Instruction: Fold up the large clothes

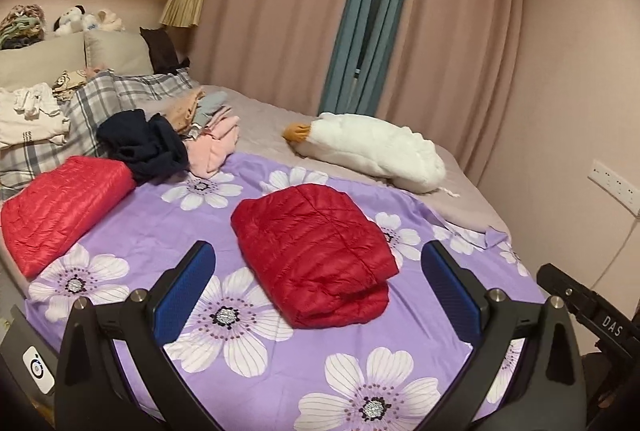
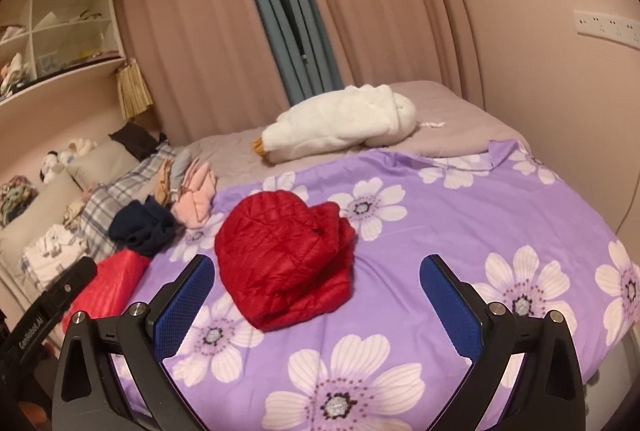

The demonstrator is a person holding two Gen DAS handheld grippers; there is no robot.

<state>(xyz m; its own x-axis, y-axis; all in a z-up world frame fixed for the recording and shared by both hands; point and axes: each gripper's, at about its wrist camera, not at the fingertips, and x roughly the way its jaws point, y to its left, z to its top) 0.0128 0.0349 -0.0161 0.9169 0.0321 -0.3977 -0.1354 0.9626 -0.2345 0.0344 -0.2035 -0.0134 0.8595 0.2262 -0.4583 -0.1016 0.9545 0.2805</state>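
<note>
Landmark: the folded dark red jacket (image 1: 316, 251) (image 2: 284, 263), lying flat on the purple flowered sheet (image 1: 168, 231) (image 2: 460, 215) that covers the near part of the bed.
Left gripper (image 1: 318, 291): held over the near edge of the sheet, jaws spread wide and empty, one blue pad on either side of the jacket's near end, neither touching it.
Right gripper (image 2: 316, 291): just short of the jacket, jaws also wide apart with nothing between them; its black body shows at the right edge of the left wrist view.
Red jackets, counted: two. The second, brighter red jacket (image 1: 64, 211) (image 2: 116, 279) lies folded left of the landmark, at the sheet's left edge.
Behind and left of the jacket: a dark navy garment (image 1: 144, 143) (image 2: 144, 227), bunched, touching a heap of pink clothes (image 1: 216, 147) (image 2: 196, 199); further back, a plaid blanket (image 1: 112, 91).
Behind and right of the jacket: one white plush goose (image 1: 372, 147) (image 2: 340, 119) on the grey sheet, clear of the purple one.
Open room: bare flowered sheet right of the jacket and in front of it, up to the bed's near edge.
Edges: the wall (image 1: 568, 71) runs close along the bed's right side; curtains (image 1: 280, 11) hang behind the bed.
</note>
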